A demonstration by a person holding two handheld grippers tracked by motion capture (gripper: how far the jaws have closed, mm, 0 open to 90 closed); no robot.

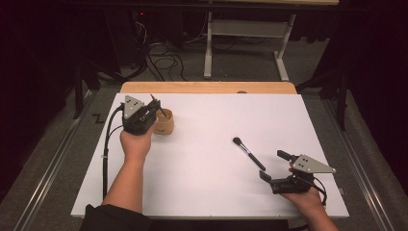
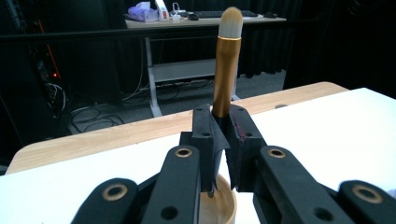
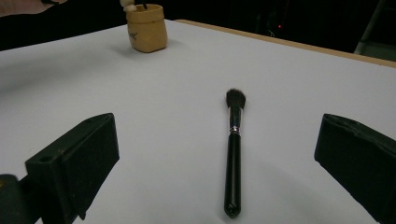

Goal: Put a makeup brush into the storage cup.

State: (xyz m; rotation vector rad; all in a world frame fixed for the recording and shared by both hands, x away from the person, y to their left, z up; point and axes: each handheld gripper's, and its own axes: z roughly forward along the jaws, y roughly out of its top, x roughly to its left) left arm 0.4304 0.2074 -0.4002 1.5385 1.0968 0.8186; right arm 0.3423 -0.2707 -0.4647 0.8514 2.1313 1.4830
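Note:
My left gripper (image 1: 153, 109) hangs over a small wooden cup (image 1: 164, 123) at the table's back left and is shut on a gold-handled brush (image 2: 226, 70). In the left gripper view the brush stands upright between the jaws (image 2: 223, 119), its pale bristles on top, and the cup (image 2: 219, 207) lies right below. A black makeup brush (image 1: 248, 153) lies flat on the white table, right of centre. My right gripper (image 1: 274, 166) is open just beyond its handle end. In the right gripper view the black brush (image 3: 233, 154) lies between the wide-apart jaws (image 3: 215, 126), bristles pointing away, untouched.
The white board (image 1: 211, 187) covers the table, with a wooden strip (image 1: 207, 87) along its far edge. The wooden cup (image 3: 146, 27) shows far off in the right gripper view. Cables and a desk frame (image 1: 250, 43) stand on the floor behind.

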